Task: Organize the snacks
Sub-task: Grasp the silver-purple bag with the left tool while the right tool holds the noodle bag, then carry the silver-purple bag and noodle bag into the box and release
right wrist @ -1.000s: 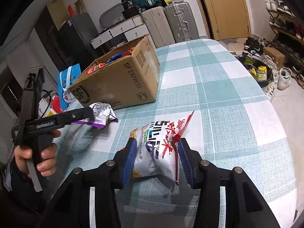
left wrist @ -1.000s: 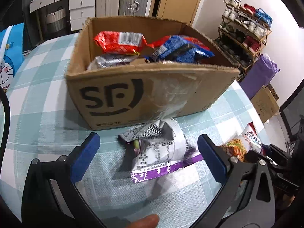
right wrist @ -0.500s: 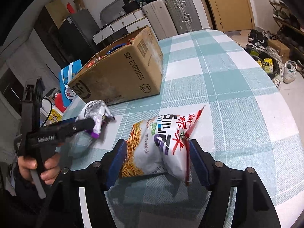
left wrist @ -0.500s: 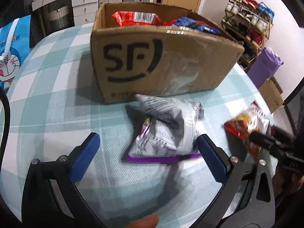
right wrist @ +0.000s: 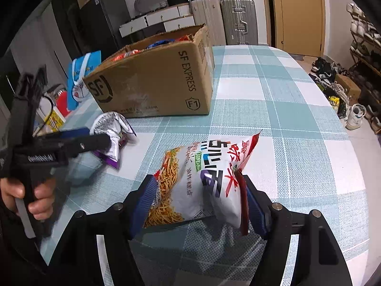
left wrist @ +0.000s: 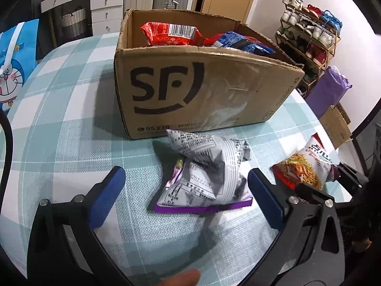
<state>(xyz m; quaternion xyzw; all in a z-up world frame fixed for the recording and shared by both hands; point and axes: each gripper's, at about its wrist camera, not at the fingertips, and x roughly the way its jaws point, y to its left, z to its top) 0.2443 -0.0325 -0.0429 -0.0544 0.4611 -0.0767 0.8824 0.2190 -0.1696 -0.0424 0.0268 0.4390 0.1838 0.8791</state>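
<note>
A brown SF cardboard box stands on the checked table, holding red and blue snack packs. A crumpled silver and purple snack bag lies on the cloth just in front of the box. My left gripper is open, its blue pads on either side of that bag, not touching it. My right gripper is shut on a white and red noodle-snack bag and holds it above the table. That bag also shows in the left wrist view. The box and the silver bag show in the right wrist view.
The round table carries a teal and white checked cloth. A blue cartoon bag stands past the left edge. Suitcases, drawers and a shoe rack stand beyond the table.
My left gripper has come down and closer, so the silver bag now lies between its open pads. My right gripper has lifted the noodle-snack bag off the table.
</note>
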